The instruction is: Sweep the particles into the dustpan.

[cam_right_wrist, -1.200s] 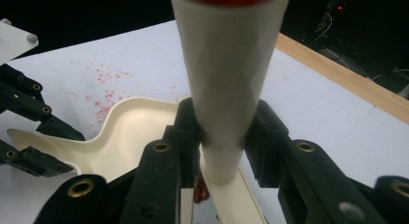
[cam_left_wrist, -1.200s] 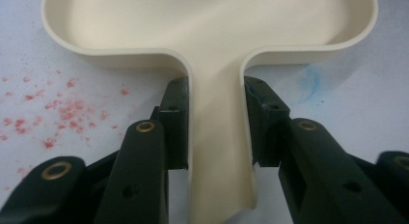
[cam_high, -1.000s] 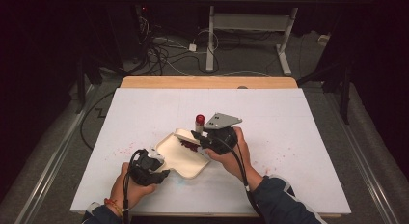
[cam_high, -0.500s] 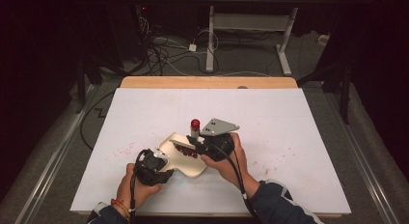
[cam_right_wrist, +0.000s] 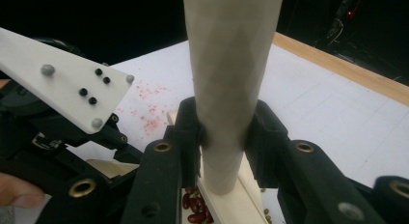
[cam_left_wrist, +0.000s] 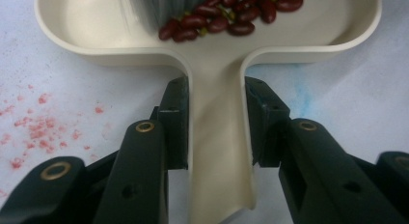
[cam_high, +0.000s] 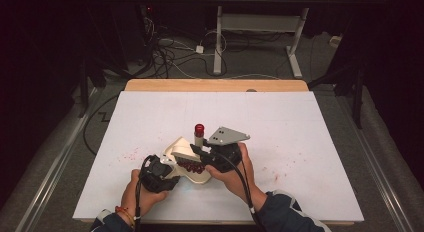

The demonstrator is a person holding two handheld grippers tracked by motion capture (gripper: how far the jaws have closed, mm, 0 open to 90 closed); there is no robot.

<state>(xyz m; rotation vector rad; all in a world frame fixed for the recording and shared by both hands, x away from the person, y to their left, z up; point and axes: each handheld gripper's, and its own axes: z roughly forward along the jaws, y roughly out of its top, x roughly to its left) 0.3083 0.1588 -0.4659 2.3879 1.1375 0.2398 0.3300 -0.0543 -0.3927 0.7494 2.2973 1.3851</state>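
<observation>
While the left claw [cam_left_wrist: 214, 127] clamps the handle of a cream dustpan [cam_left_wrist: 217, 55], its jaws pressing both sides of the handle, the pan lies flat on the white surface [cam_high: 300, 132] near the person's edge. Red beans [cam_left_wrist: 231, 14] lie heaped in the pan beside grey brush bristles [cam_left_wrist: 164, 2]. The right claw [cam_right_wrist: 224, 132] is closed around the brush's pale upright handle [cam_right_wrist: 229, 64], which ends in a red cap [cam_high: 199, 129]. Reddish specks [cam_left_wrist: 38, 127] stain the surface left of the pan.
</observation>
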